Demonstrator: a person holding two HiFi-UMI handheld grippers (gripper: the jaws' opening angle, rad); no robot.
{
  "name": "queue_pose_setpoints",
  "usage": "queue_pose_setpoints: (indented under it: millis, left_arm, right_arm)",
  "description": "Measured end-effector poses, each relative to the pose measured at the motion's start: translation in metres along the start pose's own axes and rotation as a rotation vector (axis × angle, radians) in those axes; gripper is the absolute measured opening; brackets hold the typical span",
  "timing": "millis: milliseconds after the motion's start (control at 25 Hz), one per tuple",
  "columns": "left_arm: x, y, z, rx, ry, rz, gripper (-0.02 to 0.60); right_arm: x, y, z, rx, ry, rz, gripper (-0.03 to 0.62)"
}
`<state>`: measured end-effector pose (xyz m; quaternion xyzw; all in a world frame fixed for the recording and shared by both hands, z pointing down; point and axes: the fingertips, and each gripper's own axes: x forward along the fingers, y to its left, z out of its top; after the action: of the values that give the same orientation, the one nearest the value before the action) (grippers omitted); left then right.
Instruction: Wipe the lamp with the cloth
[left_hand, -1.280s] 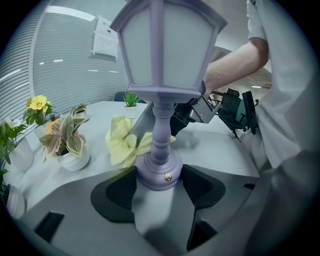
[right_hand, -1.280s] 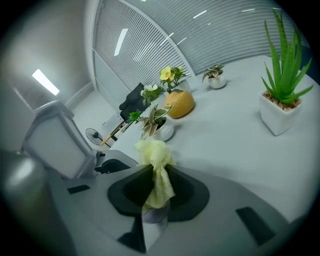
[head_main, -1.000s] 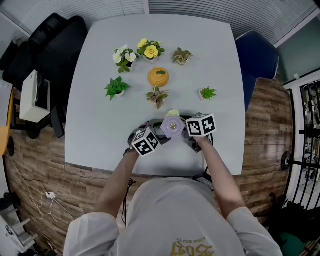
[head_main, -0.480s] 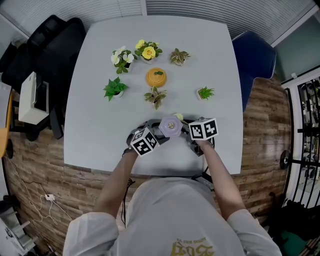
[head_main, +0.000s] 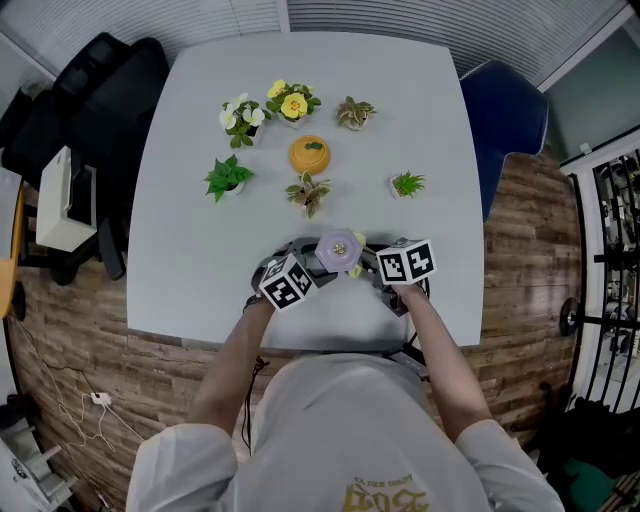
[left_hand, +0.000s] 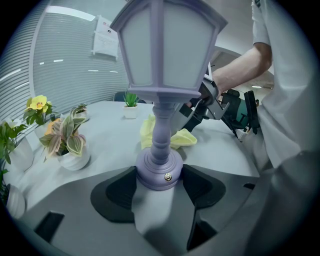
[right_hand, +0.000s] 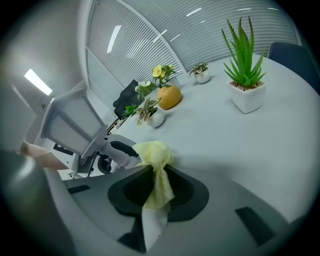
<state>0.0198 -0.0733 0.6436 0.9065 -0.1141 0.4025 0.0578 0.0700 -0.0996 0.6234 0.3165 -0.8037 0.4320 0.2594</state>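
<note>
Your left hand-held gripper (left_hand: 159, 177) grips the lamp (left_hand: 162, 75) by its base | your right hand-held gripper (right_hand: 159, 187) pinches the yellow cloth (right_hand: 154, 152) against its stem | surface (head_main: 200, 270), near edge

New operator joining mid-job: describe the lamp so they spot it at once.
Go to the near edge of the white table. There the left claw grips the lamp by its round base. Unlike the small potted plants beyond it, it is lilac, with a lantern-shaped head.

Potted plants (head_main: 308, 190) stand just beyond the lamp (head_main: 339, 250); the table (head_main: 190, 250) lies open leftward
</note>
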Motion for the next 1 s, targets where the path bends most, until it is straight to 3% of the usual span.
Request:
queue_pose_setpoints:
  millis: [1000]
  left_arm:
    - [0.001,0.001,0.000,-0.003,0.001,-0.001,0.295]
  right_arm:
    - [0.000,0.023,-0.027,0.001,0.093,0.115,0.075]
